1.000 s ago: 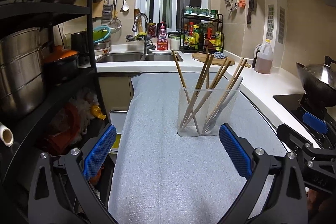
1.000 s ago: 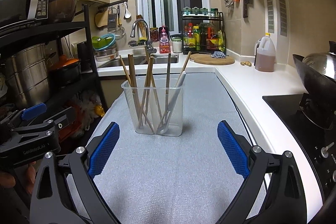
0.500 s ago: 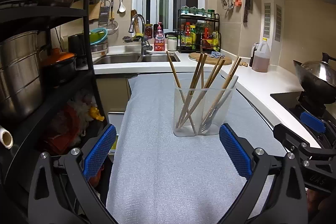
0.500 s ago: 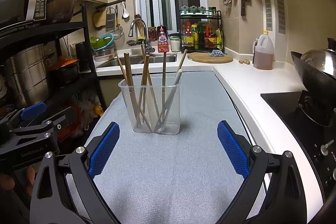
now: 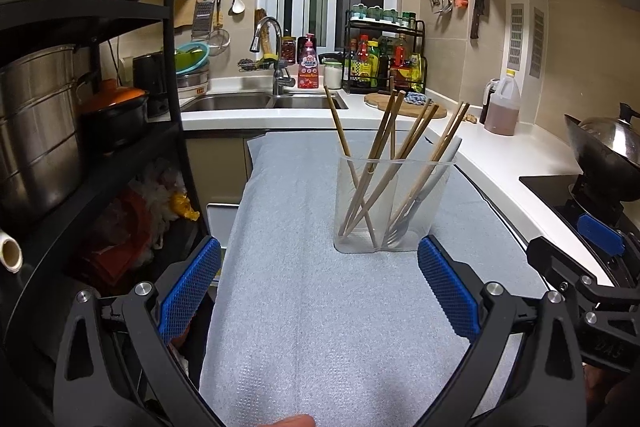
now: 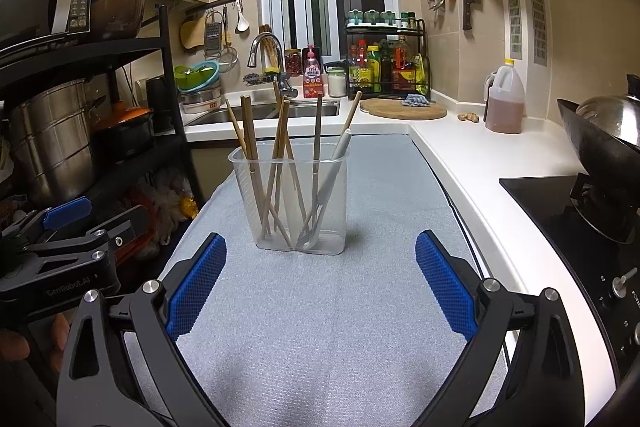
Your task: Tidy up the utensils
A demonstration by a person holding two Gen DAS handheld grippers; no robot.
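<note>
**Kai:** Left wrist view first, nearest things: the left gripper (image 5: 318, 293) has its blue pads spread wide apart with nothing between them, hanging over the grey mat (image 5: 320, 327). What does yours show?

**Noor:** Same on my side. The right gripper (image 6: 320, 287) is spread wide and empty too, above the near part of the mat. Both are short of the clear holder (image 6: 294, 195), not touching it.

**Kai:** And the holder stands upright on the mat, further out, near the middle. I count several wooden chopsticks (image 5: 380, 155) leaning in it, fanned out in different directions.

**Noor:** Plus a grey-handled fork (image 6: 330, 183) on the right side, tines down. The holder seems to have two compartments; I can't say for certain which stick sits in which.

**Kai:** Anything loose left on the mat?

**Noor:** Nothing I can see. My judgement: the collecting looks finished or nearly so. What might remain is sorting within the holder, if that's wanted.

**Kai:** Far behind, the sink (image 5: 264, 102) and counter hold only kitchen clutter, none of it obviously ours.
</note>
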